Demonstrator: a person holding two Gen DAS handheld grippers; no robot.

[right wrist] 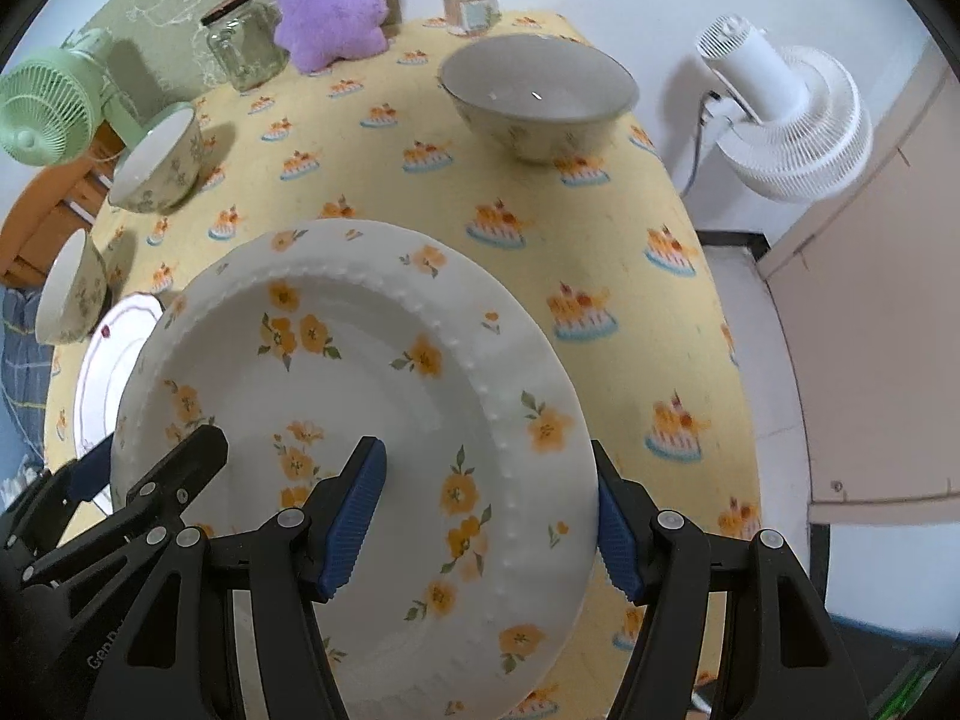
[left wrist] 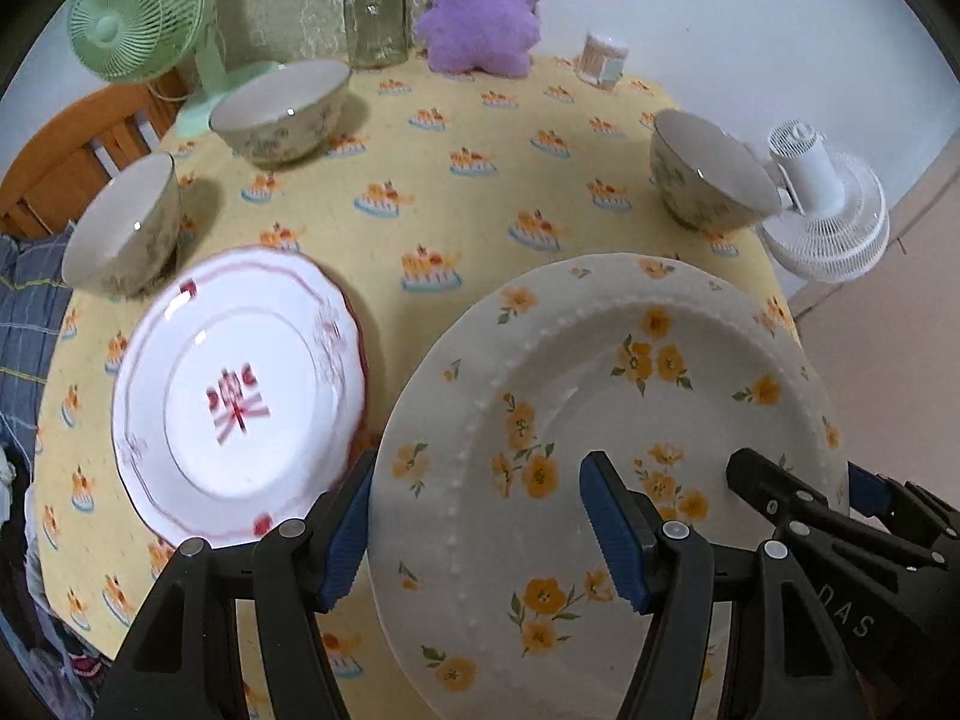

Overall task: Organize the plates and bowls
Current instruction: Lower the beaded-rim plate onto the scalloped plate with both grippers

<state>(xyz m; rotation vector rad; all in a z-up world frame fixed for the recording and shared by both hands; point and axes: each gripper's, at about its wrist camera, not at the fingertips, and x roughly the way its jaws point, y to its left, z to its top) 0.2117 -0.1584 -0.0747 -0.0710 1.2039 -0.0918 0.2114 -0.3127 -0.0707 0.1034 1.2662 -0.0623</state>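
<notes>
I am carrying the yellow-flowered plate [left wrist: 606, 420] above the table [left wrist: 480, 138], my left gripper [left wrist: 480, 531] clamped on one rim and my right gripper [right wrist: 489, 516] on the opposite rim, each with one pad on the face and one outside the edge. The pink-patterned plate [left wrist: 240, 390] lies just beside the flowered one, toward the green fan [left wrist: 138, 12]. I judge the stacking step is under way; next I need to centre my plate over the pink one and lower it level before letting go.

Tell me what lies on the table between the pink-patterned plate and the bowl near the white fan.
In the left wrist view, only bare cake-print tablecloth lies between the pink-patterned plate and that bowl; the held yellow-flowered plate sits nearer the camera.
</notes>
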